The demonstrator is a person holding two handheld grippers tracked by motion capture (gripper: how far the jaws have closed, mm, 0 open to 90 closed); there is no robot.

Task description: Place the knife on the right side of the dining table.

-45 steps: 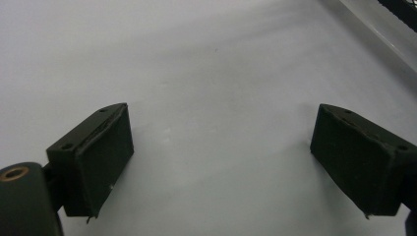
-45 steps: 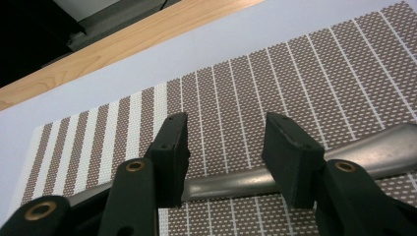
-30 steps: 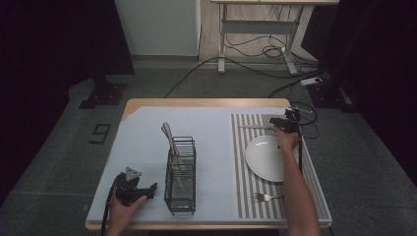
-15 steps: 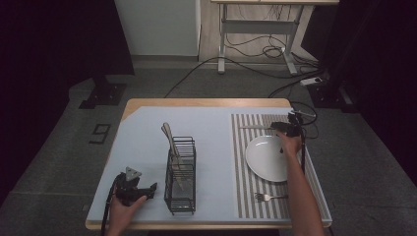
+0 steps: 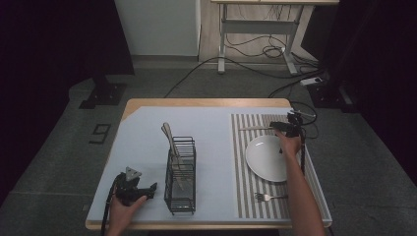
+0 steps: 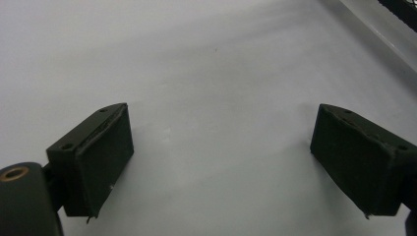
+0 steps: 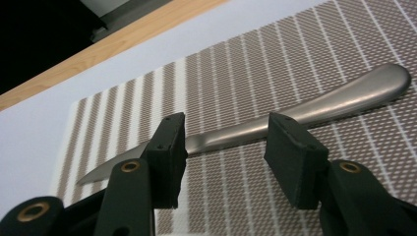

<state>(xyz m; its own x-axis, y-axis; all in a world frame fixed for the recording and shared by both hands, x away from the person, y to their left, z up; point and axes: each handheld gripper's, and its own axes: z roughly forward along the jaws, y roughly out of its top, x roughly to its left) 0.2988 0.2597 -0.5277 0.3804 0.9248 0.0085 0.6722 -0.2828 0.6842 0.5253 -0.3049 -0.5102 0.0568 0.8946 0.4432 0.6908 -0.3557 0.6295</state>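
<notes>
A silver knife (image 5: 254, 128) lies flat on the striped placemat (image 5: 240, 167) at its far edge. In the right gripper view the knife (image 7: 324, 104) runs crosswise just beyond my right gripper (image 7: 226, 135), which is open with its jaws either side of the blade's neck and not touching it. From above, the right gripper (image 5: 281, 127) sits at the knife's right end. My left gripper (image 5: 147, 189) rests open near the table's front left corner. Its view has bare pale mat between its pads (image 6: 98, 157).
A white plate (image 5: 268, 158) sits on the placemat (image 7: 295, 59), with a fork (image 5: 268, 197) near the mat's front edge. A black wire rack (image 5: 181, 179) holding utensils (image 5: 169, 137) stands mid-table, right of the left gripper. Cables trail from both grippers.
My right gripper has shifted slightly right and toward the person beside the knife. The knife, the plate and the left gripper stay where they were.
</notes>
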